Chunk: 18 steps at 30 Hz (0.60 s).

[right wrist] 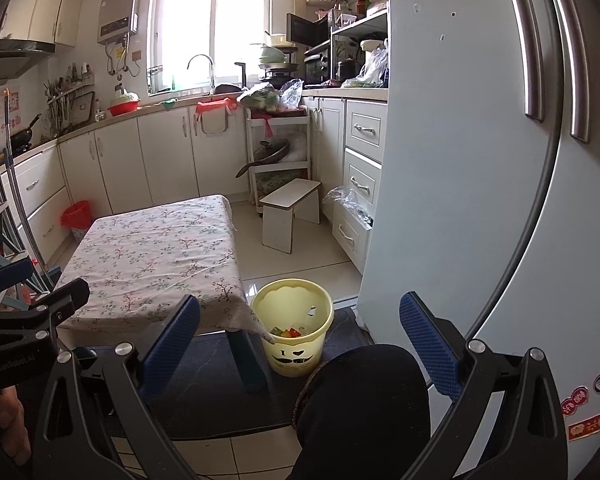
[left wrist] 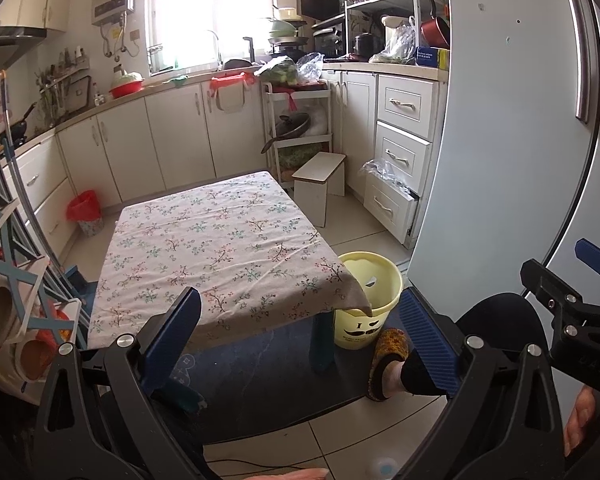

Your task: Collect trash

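A yellow waste bucket [left wrist: 370, 312] [right wrist: 294, 328] stands on the floor by the near right corner of a low table covered in a floral cloth [left wrist: 216, 256] [right wrist: 152, 260]. Colourful scraps of trash [right wrist: 288, 332] lie at its bottom in the right wrist view. No trash shows on the cloth. My left gripper [left wrist: 300, 332] is open and holds nothing, hanging near the table's front edge. My right gripper [right wrist: 300, 336] is also open and holds nothing, in front of the bucket. In the left wrist view the right gripper [left wrist: 580, 280] shows at the right edge.
A person's dark-clothed knee [right wrist: 364, 400] and slippered foot [left wrist: 388, 360] are beside the bucket. A large fridge [right wrist: 480, 160] fills the right. A small white stool [right wrist: 290, 212], a red-lined bin [left wrist: 85, 212], cabinets and a shelf cart [left wrist: 296, 128] ring the floor.
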{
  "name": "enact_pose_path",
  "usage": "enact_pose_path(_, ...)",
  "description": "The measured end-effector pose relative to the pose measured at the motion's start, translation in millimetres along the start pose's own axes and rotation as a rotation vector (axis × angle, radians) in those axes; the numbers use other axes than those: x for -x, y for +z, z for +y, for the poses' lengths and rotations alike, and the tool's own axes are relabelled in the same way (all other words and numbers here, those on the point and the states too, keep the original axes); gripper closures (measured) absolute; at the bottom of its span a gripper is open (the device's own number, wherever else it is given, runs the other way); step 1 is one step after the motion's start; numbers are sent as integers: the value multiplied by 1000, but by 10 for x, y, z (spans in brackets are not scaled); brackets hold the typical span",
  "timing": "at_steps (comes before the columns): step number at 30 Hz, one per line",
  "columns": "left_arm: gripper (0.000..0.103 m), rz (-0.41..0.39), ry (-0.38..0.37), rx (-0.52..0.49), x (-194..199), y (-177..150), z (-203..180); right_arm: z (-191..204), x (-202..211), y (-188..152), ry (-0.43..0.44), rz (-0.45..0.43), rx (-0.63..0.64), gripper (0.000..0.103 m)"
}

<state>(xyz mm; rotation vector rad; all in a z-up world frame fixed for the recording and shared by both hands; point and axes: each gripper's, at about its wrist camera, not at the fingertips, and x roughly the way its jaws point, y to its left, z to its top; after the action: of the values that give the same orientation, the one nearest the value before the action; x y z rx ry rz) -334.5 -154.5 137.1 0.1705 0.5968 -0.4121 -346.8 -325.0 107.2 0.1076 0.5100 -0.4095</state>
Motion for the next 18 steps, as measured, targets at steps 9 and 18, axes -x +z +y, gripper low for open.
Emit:
enact_pose_path(9, 8, -8, -102, 77, 71, -25, 127, 3, -18, 15, 8, 5, 4, 7)
enact_pose_path(18, 8, 11, 3, 74, -12, -2, 206, 51, -38, 29, 17, 1, 18, 7)
